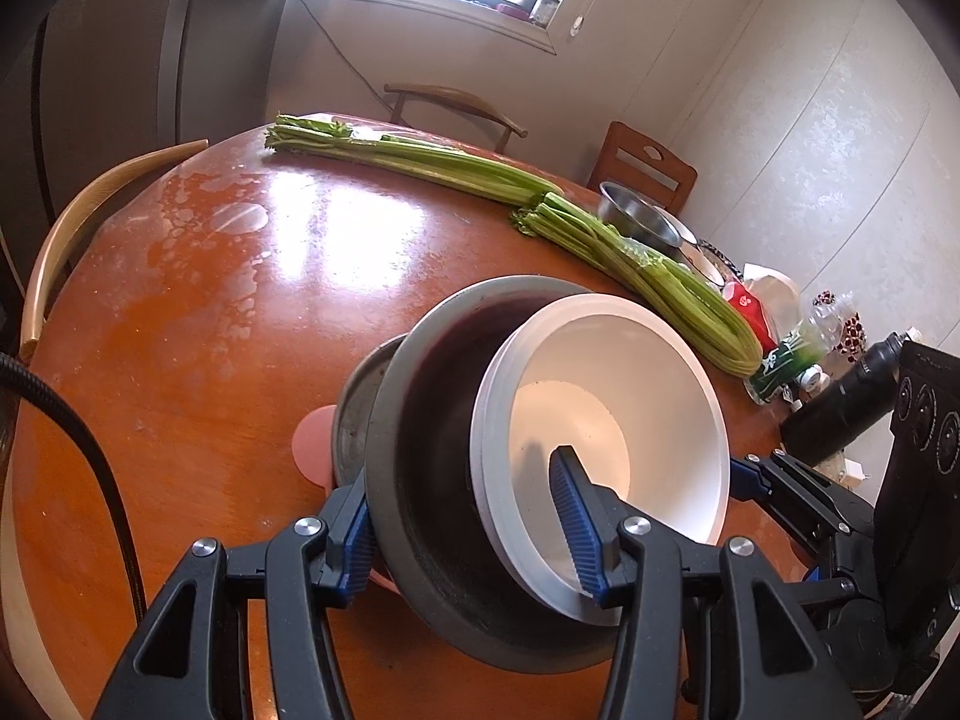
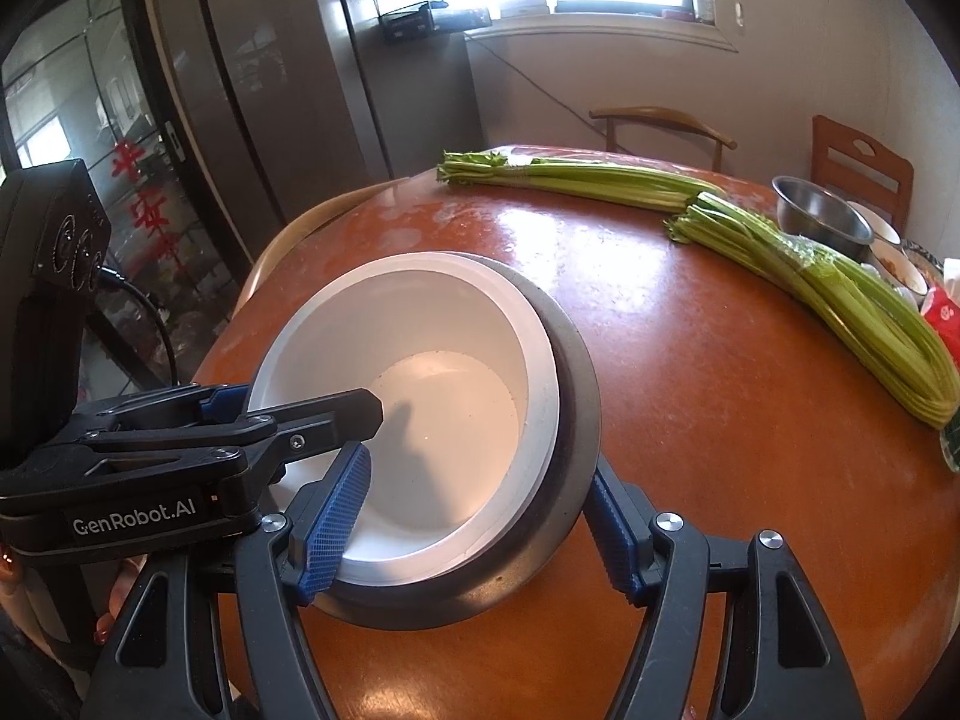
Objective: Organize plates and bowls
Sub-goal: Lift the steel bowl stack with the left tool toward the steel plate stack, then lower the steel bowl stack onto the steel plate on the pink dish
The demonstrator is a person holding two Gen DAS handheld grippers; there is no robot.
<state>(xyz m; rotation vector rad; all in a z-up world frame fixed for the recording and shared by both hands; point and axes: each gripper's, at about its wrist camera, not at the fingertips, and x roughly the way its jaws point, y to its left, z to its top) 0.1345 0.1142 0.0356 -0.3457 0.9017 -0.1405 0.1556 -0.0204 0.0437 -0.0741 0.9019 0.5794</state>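
Both grippers share one nested stack: a white bowl (image 1: 606, 420) sitting inside a dark bowl (image 1: 432, 480). The left gripper (image 1: 468, 516) and right gripper (image 2: 480, 510) each have their fingers clamped across opposite rims, probably to keep the stack level just above the surface (image 1: 210, 312).

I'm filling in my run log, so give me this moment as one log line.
left claw: shut on bowl stack | right claw: shut on bowl stack | white bowl nested in grey bowl | stack tilted over table
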